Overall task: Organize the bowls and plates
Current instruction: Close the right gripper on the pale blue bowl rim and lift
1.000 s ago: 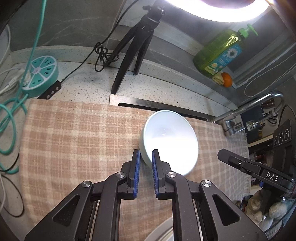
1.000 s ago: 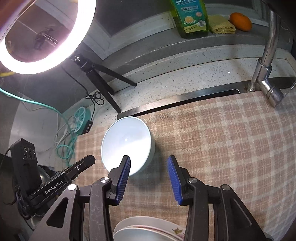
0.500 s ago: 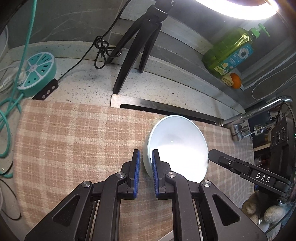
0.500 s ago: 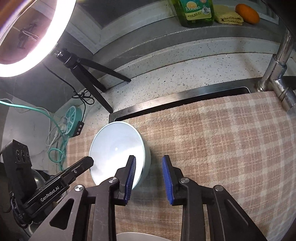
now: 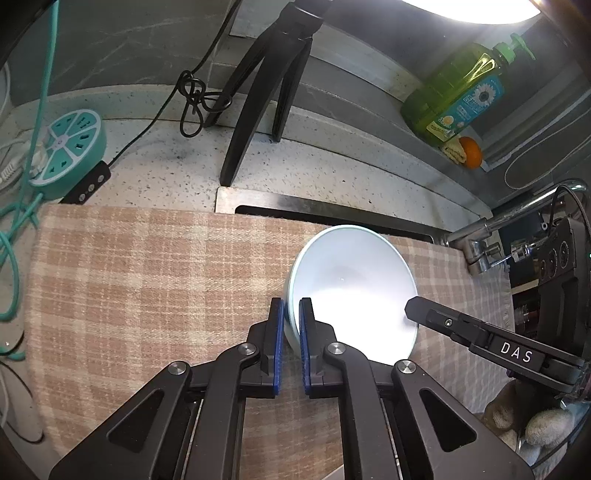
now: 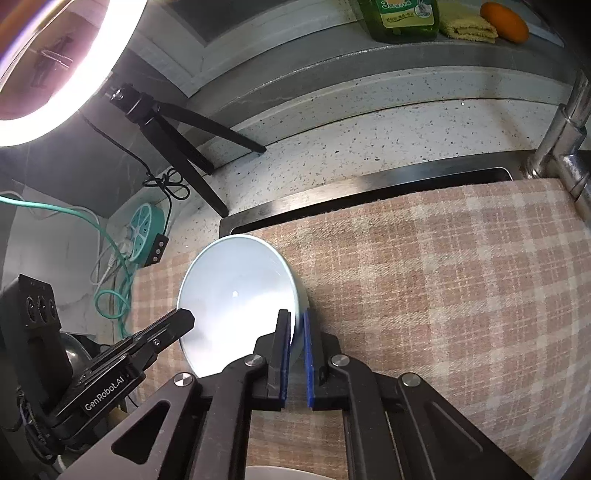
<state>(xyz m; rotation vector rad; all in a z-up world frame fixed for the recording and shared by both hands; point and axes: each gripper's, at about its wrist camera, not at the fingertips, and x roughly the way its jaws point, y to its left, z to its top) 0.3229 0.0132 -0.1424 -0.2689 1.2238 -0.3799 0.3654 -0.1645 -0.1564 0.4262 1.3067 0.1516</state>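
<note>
A pale blue-white bowl (image 5: 351, 291) stands on the brown checked cloth (image 5: 147, 280). My left gripper (image 5: 291, 325) is shut on the bowl's left rim, one pad inside and one outside. My right gripper (image 6: 295, 332) is shut on the opposite rim of the same bowl (image 6: 236, 295). Each gripper shows in the other's view: the right one (image 5: 476, 332) at the bowl's right edge, the left one (image 6: 147, 339) at its left edge. The rim of a white plate (image 6: 273, 472) peeks in at the bottom edge of the right wrist view.
The cloth (image 6: 443, 295) covers the sink; a metal sink edge (image 5: 332, 206) shows behind it. A black tripod (image 5: 266, 96) and a teal power hub (image 5: 66, 147) stand on the speckled counter. A tap (image 6: 569, 147), a green soap bottle (image 5: 458, 96) and an orange (image 6: 506, 22) are at the right and back.
My right gripper has closed from wide open onto the bowl's rim. My left gripper has stayed shut on the other rim. Both cameras have moved in closer to the bowl.
</note>
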